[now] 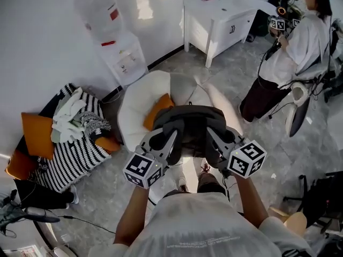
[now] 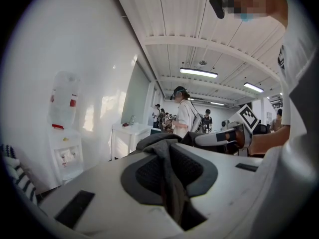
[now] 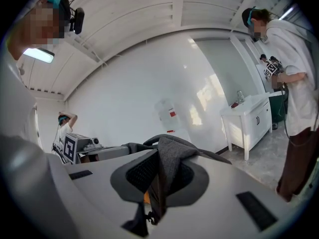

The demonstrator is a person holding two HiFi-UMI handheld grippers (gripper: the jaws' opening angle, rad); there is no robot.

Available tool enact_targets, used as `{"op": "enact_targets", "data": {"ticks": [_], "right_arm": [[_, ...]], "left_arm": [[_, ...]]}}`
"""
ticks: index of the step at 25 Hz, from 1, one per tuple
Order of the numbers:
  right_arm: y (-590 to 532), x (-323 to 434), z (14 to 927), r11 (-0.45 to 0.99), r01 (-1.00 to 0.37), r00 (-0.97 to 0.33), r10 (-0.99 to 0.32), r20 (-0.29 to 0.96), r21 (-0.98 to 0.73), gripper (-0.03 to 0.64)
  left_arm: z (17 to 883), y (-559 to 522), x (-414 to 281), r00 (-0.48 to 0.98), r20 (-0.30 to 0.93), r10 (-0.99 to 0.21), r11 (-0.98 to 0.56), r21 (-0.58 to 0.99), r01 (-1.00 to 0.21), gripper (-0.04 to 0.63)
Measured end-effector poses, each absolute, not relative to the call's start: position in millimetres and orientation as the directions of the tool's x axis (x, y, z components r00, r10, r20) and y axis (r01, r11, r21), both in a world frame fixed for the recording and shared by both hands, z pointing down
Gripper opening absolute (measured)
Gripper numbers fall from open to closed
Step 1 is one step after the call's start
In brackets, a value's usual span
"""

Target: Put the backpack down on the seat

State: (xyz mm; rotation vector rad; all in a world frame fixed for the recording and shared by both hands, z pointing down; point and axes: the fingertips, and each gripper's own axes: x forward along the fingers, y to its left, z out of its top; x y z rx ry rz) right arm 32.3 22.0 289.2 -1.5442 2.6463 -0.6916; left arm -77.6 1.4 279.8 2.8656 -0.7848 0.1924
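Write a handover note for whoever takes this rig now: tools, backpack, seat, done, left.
Left tool: shut on grey fabric of the backpack.
Right tool: shut on the backpack too.
Backpack: held between both tools over the white seat, near the orange cushion; not released.
Done: backpack gripped, lined up over the seat.
Left: lower it onto the seat, then open both tools.

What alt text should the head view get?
Seen from above, a person holds a dark grey backpack with the left gripper and right gripper, both shut on it, over a white round seat with an orange cushion. A water dispenser, a white cabinet and a second person stand farther back.
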Motion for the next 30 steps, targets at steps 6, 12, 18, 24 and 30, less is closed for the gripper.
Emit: {"op": "enact_targets", "data": {"ticks": [6, 12, 18, 24, 30], "right_arm": [[3.1, 51.0, 304.7, 0.409, -0.829, -0.512, -0.829, 0.225, -0.381, 0.037], [-22.0, 68.2, 319.9, 0.436, -0.813, -0.546, -0.802, 0.244, -0.386, 0.037], [-59.0, 82.0, 337.8, 0.461, -0.782, -0.594, -0.756, 0.276, -0.42, 0.037], [-95.6, 93.6, 369.6, 0.465, -0.763, -0.619, -0.725, 0.3, -0.45, 0.037], [-137.3, 105.1, 396.8, 0.477, -0.765, -0.622, -0.721, 0.306, -0.432, 0.037]], "left_arm": [[296.0, -15.8, -59.5, 0.844, 0.183, -0.505, -0.833, 0.154, -0.532, 0.061], [311.8, -37.4, -42.8, 0.825, 0.194, -0.531, -0.805, 0.188, -0.563, 0.061], [330.0, -71.2, -30.4, 0.802, 0.214, -0.558, -0.771, 0.224, -0.596, 0.061], [358.5, -111.2, -19.1, 0.778, 0.252, -0.576, -0.741, 0.241, -0.626, 0.061], [384.0, -152.0, -7.5, 0.759, 0.229, -0.609, -0.718, 0.247, -0.65, 0.061]]}}
